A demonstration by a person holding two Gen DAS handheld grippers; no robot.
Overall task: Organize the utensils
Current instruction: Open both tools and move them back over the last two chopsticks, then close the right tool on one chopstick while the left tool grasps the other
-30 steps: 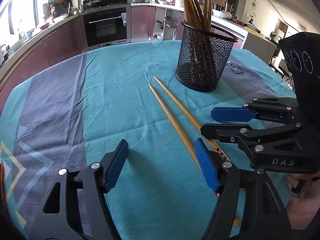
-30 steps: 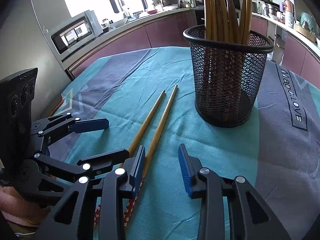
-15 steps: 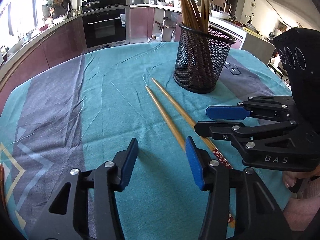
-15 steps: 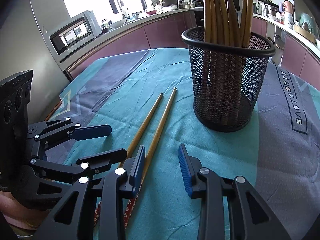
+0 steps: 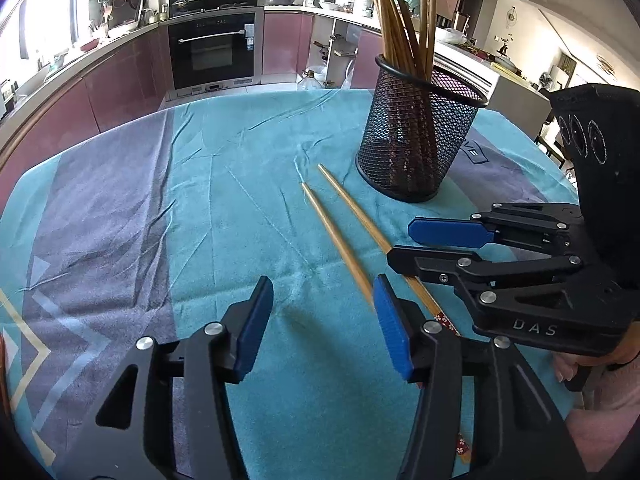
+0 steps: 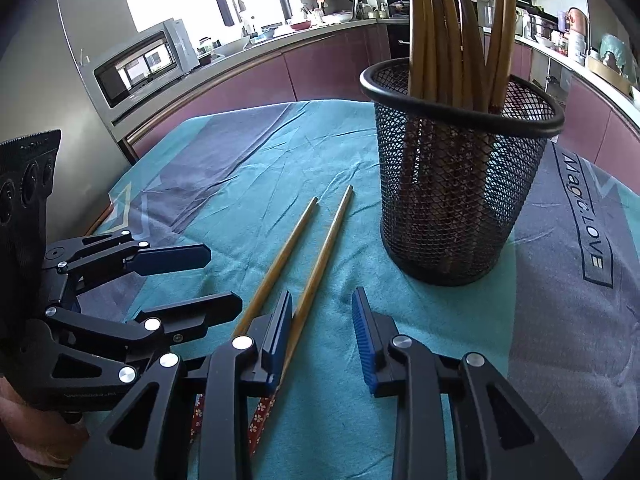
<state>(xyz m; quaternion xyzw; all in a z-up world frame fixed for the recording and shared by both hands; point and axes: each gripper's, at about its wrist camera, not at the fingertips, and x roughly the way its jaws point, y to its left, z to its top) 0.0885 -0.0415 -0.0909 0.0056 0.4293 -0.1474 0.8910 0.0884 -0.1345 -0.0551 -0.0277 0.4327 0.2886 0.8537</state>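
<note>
Two wooden chopsticks (image 5: 336, 240) (image 6: 324, 252) with red flowered ends lie side by side on the teal cloth. Beyond them stands a black mesh holder (image 5: 416, 148) (image 6: 456, 200) with several chopsticks upright in it. My left gripper (image 5: 324, 328) hovers low over the cloth; its jaws are opening with nothing between them, and the nearer chopstick runs under its right finger. My right gripper (image 6: 322, 340) is closing, and one chopstick lies on the cloth just inside its left pad, unpressed. Each gripper shows in the other's view: the right gripper (image 5: 404, 242), the left gripper (image 6: 224, 280).
The table wears a teal and grey cloth (image 5: 224, 216) with printed lettering (image 6: 588, 220) at the right. Kitchen counters, an oven (image 5: 212, 50) and a microwave (image 6: 140, 64) ring the room behind. A hand (image 5: 568, 364) holds the right gripper's handle.
The left gripper's jaws narrowed markedly, then widened slightly. The right gripper's jaws came a little closer together. Both chopsticks and the holder stay where they were.
</note>
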